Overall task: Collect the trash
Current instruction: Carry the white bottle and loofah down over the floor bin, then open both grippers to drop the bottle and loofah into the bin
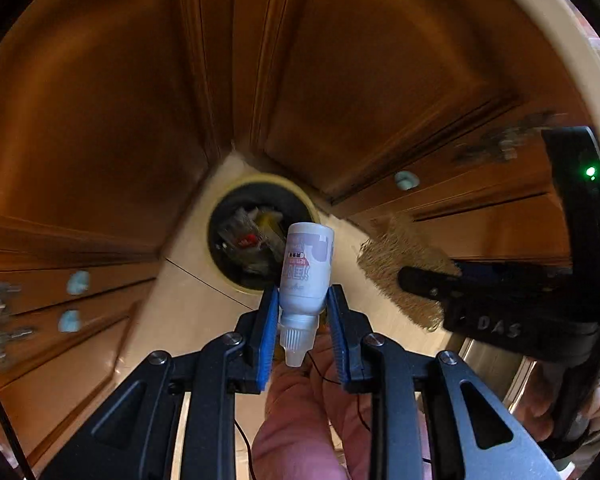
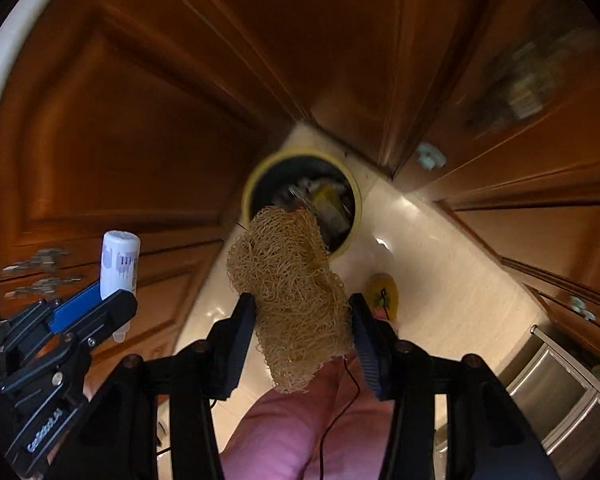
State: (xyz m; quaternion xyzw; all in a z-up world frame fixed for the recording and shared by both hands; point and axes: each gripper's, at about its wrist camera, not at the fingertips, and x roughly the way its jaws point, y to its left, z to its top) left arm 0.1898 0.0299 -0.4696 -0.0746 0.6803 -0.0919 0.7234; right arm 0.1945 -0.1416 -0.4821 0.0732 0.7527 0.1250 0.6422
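My left gripper (image 1: 303,308) is shut on a small white plastic bottle (image 1: 307,270) with its cap end pointing back toward the camera. It also shows at the left of the right wrist view (image 2: 118,262). My right gripper (image 2: 302,312) is shut on a tan loofah sponge (image 2: 290,292), which also shows in the left wrist view (image 1: 400,268). Both are held high above a round yellow-rimmed trash bin (image 1: 236,280) (image 2: 256,178) on the floor in the cabinet corner. The bin holds several pieces of trash.
Brown wooden cabinet doors (image 1: 100,120) with pale knobs (image 1: 406,180) close in on both sides of a pale tiled floor (image 2: 440,280). A yellow slipper (image 2: 382,294) and pink trouser leg (image 2: 284,432) are below. A stainless appliance (image 2: 560,392) is at lower right.
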